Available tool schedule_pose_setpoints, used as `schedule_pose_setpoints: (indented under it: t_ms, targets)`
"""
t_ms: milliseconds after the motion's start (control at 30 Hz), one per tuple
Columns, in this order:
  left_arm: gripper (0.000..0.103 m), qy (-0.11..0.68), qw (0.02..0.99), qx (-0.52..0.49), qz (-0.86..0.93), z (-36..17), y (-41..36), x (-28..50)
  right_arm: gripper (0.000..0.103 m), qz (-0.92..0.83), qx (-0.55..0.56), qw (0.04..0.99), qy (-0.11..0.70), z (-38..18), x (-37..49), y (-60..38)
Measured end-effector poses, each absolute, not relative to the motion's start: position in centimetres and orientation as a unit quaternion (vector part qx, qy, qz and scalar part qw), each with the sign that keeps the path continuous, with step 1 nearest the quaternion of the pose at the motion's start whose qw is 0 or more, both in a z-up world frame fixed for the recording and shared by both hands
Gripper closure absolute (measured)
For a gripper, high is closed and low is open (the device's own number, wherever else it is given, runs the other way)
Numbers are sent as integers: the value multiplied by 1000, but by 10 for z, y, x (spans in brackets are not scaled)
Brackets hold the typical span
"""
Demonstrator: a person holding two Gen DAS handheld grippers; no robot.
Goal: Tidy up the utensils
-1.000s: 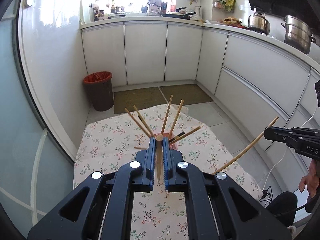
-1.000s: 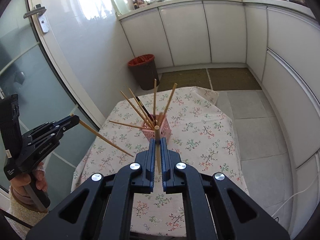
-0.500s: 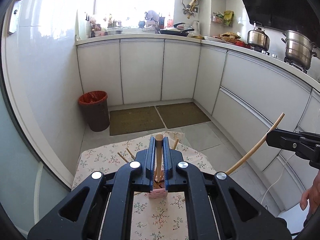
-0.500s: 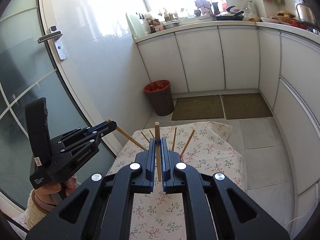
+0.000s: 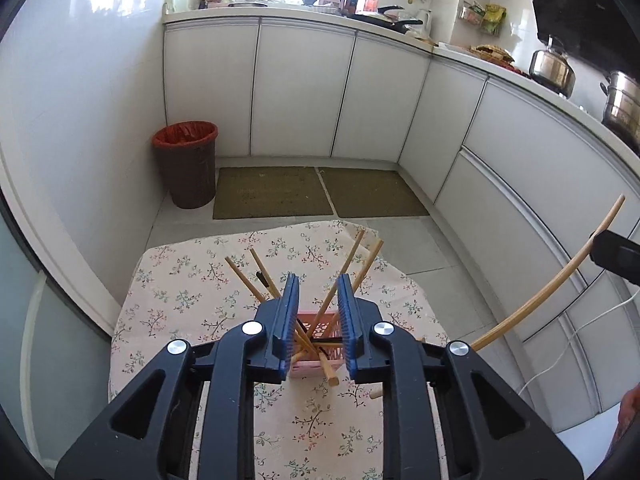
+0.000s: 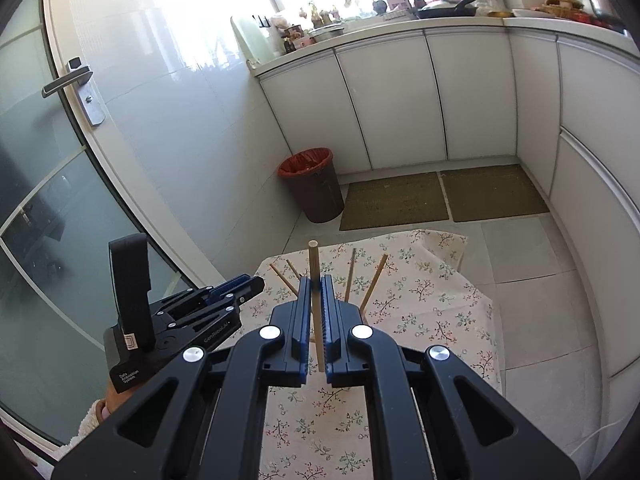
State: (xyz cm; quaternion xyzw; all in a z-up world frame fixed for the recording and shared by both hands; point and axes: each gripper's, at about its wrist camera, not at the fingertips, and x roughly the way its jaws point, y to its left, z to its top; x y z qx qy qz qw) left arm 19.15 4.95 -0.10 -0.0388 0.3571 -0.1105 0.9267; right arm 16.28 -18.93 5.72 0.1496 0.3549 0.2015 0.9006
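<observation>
A pink slotted holder stands on the floral-cloth table with several wooden chopsticks fanning out of it. My left gripper is open and empty, right above the holder; a chopstick sits loose in the holder below it. My right gripper is shut on a wooden chopstick that points up between the pads. That chopstick and the right gripper also show at the right of the left wrist view. The left gripper shows at the left of the right wrist view.
A red-lined bin stands on the floor by the wall, two brown mats beyond the table. White cabinets run along the back and right. A glass door with a handle is to the left. Pots stand on the counter.
My left gripper has opened and let its chopstick drop into the pink holder. Both grippers have tilted back down toward the table. The right gripper keeps its chopstick.
</observation>
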Motion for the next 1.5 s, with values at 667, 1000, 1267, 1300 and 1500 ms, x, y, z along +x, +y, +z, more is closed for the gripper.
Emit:
schedule_pose_setpoints:
  t_ms: [667, 1000, 1267, 1300, 1500]
  targets:
    - [76, 334, 937, -71, -70, 8, 94, 180, 96, 151, 105, 937, 298, 50, 233, -136]
    - [50, 275, 959, -65, -23, 36, 95, 160, 76, 158, 99, 942, 280, 55, 212, -129]
    - [30, 249, 967, -48, -13, 52, 70, 137, 57, 113, 130, 945, 279, 64, 173, -172]
    - [29, 250, 967, -48, -15, 53, 69, 135, 57, 110, 137, 943, 281, 64, 171, -179]
    - [22, 245, 969, -36, 1, 58, 66, 126, 42, 103, 190, 929, 300, 60, 165, -209]
